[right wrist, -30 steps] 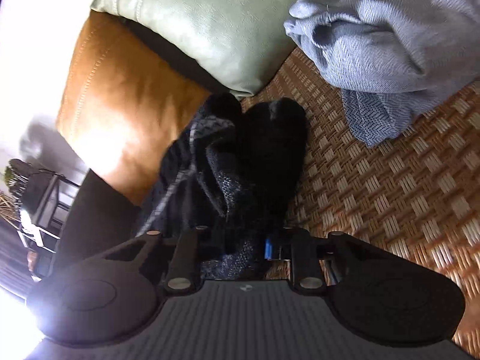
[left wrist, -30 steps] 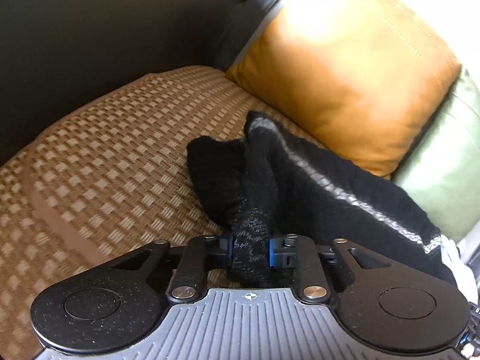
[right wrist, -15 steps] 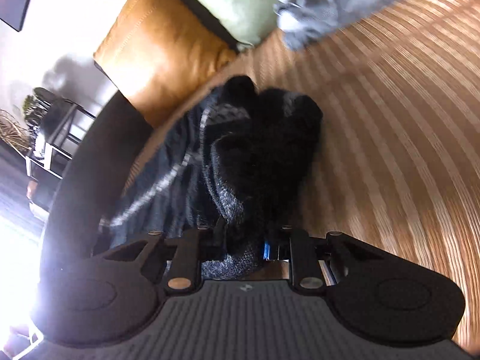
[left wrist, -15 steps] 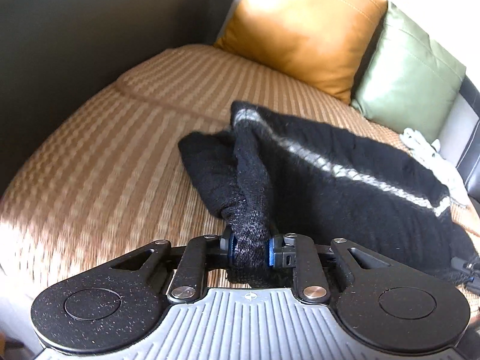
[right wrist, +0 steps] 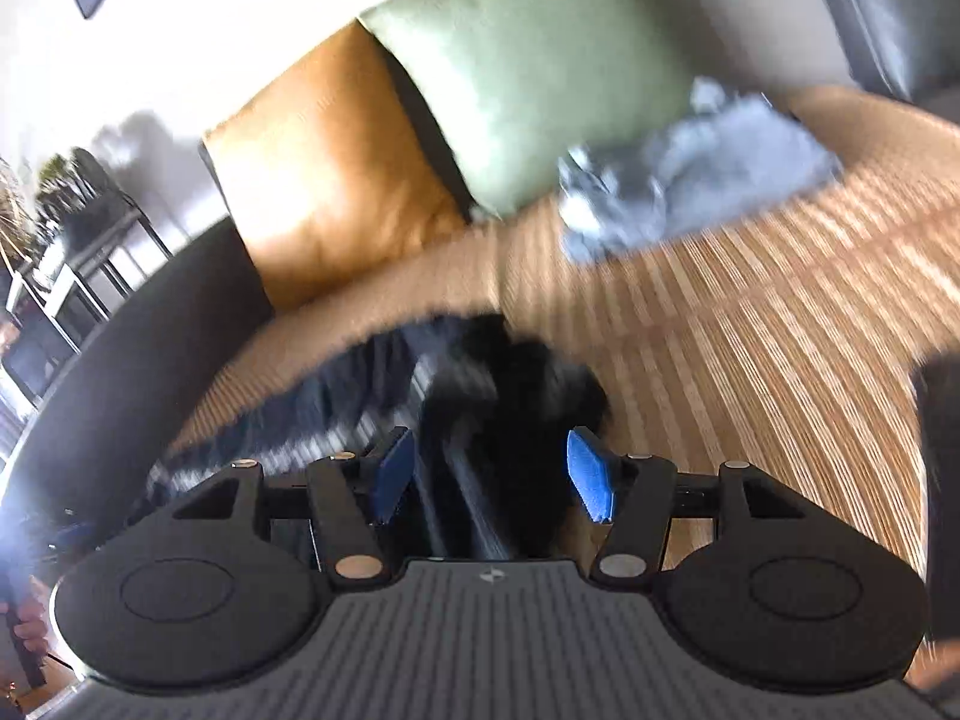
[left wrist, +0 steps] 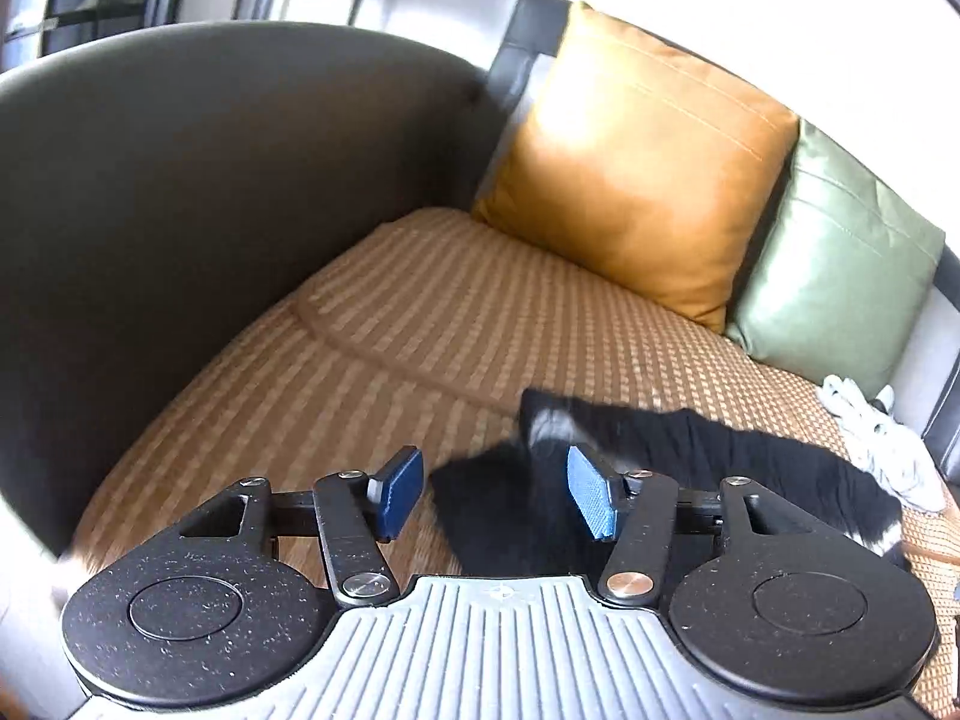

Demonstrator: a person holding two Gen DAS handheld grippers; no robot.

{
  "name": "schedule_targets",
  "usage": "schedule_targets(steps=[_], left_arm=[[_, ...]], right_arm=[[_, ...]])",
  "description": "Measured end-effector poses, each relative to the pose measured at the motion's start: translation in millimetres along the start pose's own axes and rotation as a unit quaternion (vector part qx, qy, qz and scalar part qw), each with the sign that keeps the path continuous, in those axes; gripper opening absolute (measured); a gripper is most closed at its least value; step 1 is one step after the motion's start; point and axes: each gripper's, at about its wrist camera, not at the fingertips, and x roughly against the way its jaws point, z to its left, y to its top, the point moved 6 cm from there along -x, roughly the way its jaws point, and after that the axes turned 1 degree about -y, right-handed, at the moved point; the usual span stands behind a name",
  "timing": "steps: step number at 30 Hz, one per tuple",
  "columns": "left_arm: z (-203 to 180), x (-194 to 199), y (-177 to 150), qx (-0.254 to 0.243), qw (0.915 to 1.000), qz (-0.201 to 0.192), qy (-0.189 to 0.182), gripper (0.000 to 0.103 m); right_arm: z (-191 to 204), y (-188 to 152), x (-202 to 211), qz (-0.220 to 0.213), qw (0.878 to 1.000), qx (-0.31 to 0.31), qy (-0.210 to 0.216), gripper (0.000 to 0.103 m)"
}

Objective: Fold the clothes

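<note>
Sofa seat (left wrist: 420, 324) w/ black sweater (left wrist: 720, 456), jaws just opened.

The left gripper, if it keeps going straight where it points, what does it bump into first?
Probably the black sweater: it lies just ahead of the open left gripper on the woven seat mat. Depth is hard to judge.

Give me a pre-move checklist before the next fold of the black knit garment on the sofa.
1. Left gripper released: ok, jaws just opened, pads clear of the black knit garment with a pale stripe.
2. Right gripper released: ok, jaws just opened, garment lies between them unpinched.
3. Garment lying flat: cannot tell, blurred.
4. Woven tan seat mat beside garment bare: ok.
5. Crumpled grey cloth apart from garment: ok.
</note>
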Motion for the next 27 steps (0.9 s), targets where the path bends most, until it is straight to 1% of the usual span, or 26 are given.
schedule_targets(steps=[5,7,9,12,14,16,18,20,21,22,23,24,26,27], left_arm=[[-18.8,-57.0,12.4,-0.003,0.9995,0.033,-0.005,0.069],[-20.9,-72.7,15.6,0.001,0.9991,0.041,-0.011,0.070],[-20.7,-86.5,18.1,0.008,0.9985,0.052,-0.014,0.074],[-19.8,-105.4,22.6,0.027,0.9964,0.074,-0.030,0.075],[-16.7,-117.6,25.2,0.064,0.9927,0.091,-0.047,0.076],[-12.5,-128.8,26.6,0.094,0.9887,0.103,-0.056,0.076],[-11.5,-135.6,27.3,0.104,0.9866,0.109,-0.061,0.076],[-11.7,-140.2,26.4,0.107,0.9859,0.113,-0.061,0.074],[-11.0,-141.8,26.2,0.110,0.9856,0.112,-0.062,0.073],[-10.1,-143.3,26.1,0.114,0.9853,0.111,-0.062,0.070],[-9.9,-143.6,26.8,0.118,0.9851,0.107,-0.065,0.051],[-9.8,-143.7,27.6,0.122,0.9848,0.103,-0.069,0.021],[-7.7,-138.0,30.7,0.115,0.9881,0.080,-0.064,0.007],[-6.6,-134.8,32.4,0.110,0.9897,0.067,-0.062,0.006]], right_arm=[[5.8,23.7,-57.5,0.015,0.999,-0.045,0.011,0.062],[-0.4,28.5,-79.8,0.027,0.997,-0.077,0.006,0.062],[-8.5,31.4,-95.3,0.035,0.993,-0.112,0.010,0.062],[-15.8,32.6,-109.8,0.048,0.988,-0.146,0.021,0.062],[-15.9,31.8,-115.8,0.054,0.985,-0.160,0.030,0.062],[-16.4,30.6,-120.8,0.058,0.982,-0.175,0.038,0.062],[-18.6,28.8,-124.1,0.062,0.979,-0.189,0.041,0.062],[-21.0,27.3,-127.9,0.068,0.977,-0.198,0.042,0.057],[-21.8,26.9,-129.5,0.072,0.976,-0.200,0.042,0.051],[-22.6,26.5,-131.2,0.074,0.976,-0.202,0.044,0.041],[-23.0,26.0,-132.2,0.076,0.975,-0.204,0.047,0.033],[-22.9,25.7,-131.7,0.078,0.974,-0.206,0.050,0.016],[-20.8,27.1,-124.9,0.074,0.975,-0.200,0.061,0.011],[-19.4,28.8,-119.3,0.067,0.977,-0.192,0.067,0.010]])
